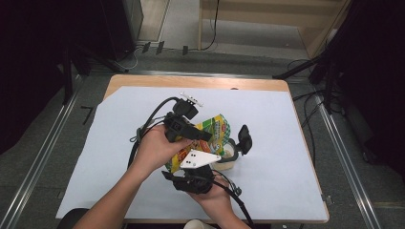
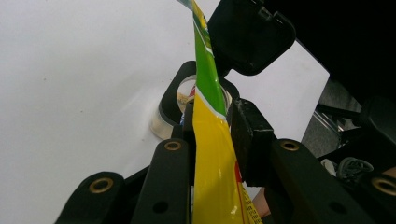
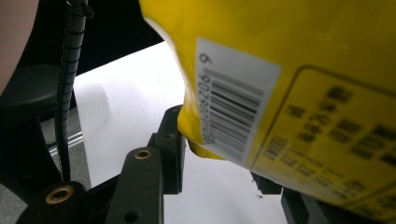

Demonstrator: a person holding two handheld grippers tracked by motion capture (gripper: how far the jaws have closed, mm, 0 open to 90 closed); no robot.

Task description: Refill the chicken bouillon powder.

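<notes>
The snack bag [image 1: 216, 131], yellow and green, sits over the middle of the white sheet [image 1: 282, 157] in the high view, between the left gripper [image 1: 203, 136] at its 9 o'clock and the right gripper [image 1: 210, 164] at its 6 o'clock; a clear container [image 1: 229, 155] with a black lid [image 1: 244, 138] lies at 4 o'clock.

In the left gripper view, the jaws pinch the bag's edge [image 2: 212, 154]; the container [image 2: 168, 116] lies beyond at 11 o'clock.

In the right gripper view, the bag's barcode corner [image 3: 229, 112] hangs between the jaws; whether they press it I cannot tell.
</notes>
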